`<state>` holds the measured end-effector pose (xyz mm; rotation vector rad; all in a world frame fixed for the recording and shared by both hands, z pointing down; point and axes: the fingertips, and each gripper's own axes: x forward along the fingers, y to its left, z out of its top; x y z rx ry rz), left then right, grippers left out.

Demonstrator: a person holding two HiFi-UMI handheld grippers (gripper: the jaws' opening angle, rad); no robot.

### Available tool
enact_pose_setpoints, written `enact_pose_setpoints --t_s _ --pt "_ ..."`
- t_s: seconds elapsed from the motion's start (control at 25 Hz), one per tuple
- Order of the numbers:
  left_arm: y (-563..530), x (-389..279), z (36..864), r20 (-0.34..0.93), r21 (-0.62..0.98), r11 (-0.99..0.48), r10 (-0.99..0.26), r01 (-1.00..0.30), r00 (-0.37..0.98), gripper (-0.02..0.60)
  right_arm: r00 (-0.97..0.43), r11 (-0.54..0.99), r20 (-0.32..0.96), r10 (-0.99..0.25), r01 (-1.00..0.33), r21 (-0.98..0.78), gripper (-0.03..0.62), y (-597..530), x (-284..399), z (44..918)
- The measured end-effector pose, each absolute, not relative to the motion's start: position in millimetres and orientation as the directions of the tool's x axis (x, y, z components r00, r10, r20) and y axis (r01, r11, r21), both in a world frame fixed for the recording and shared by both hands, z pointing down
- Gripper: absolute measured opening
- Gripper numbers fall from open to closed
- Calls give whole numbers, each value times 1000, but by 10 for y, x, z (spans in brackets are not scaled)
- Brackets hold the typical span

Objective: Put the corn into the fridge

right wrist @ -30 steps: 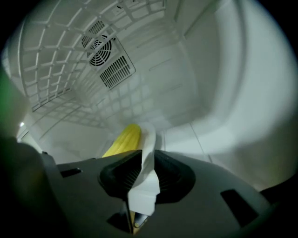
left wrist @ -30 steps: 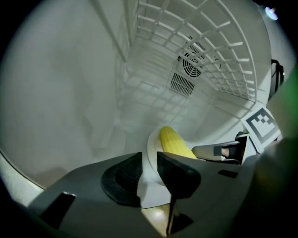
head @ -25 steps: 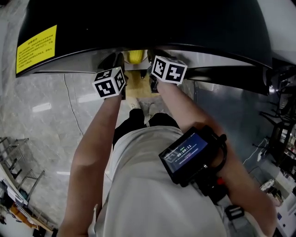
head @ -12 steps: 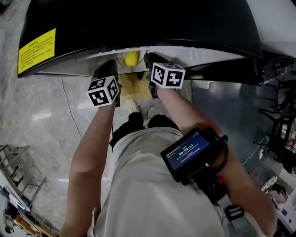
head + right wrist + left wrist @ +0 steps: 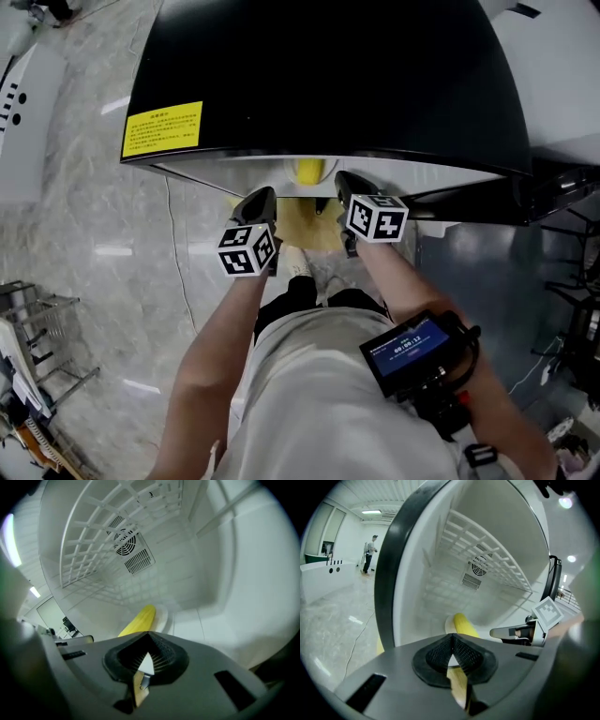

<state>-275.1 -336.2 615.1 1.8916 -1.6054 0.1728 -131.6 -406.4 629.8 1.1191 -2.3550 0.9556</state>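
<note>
Head view: corn [image 5: 307, 172] lies low inside the open fridge [image 5: 328, 84], clear of both tools; left gripper [image 5: 451, 644] and right gripper [image 5: 149, 644], jaws pressed together and empty, sit near the opening, so placing looks done, only backing out left.

The fridge [image 5: 328, 75] is showing a glossy black shell and smooth white plastic inside; beside it, the polished floor [image 5: 84, 216] is gleaming.

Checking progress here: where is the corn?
Head view: the corn lies inside the open fridge, just beyond and between the left tongs and right tongs.
</note>
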Motion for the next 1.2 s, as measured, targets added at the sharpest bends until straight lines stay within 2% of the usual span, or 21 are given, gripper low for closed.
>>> enact_pose_setpoints --t_s 0.28,0.48,0.64,1.2 --pt "-2989 -2584 6044 457 390 -63 -853 -918 252 8 -680 530 545 -491 -729 -433 8 -3794 -1284 6235" --pt "-2703 -2184 5819 437 406 -73 -860 -911 264 8 -713 566 524 -466 -696 -442 8 -3567 -962 6024" --pt "-2582 -2131 5666 415 385 -81 -875 -919 251 8 -752 620 487 -444 -650 -439 8 -3508 -1029 5862" --pt "-1981 -1526 5459 376 380 -110 -889 -918 262 8 -794 662 451 -407 -597 -454 8 -2765 -524 5596"
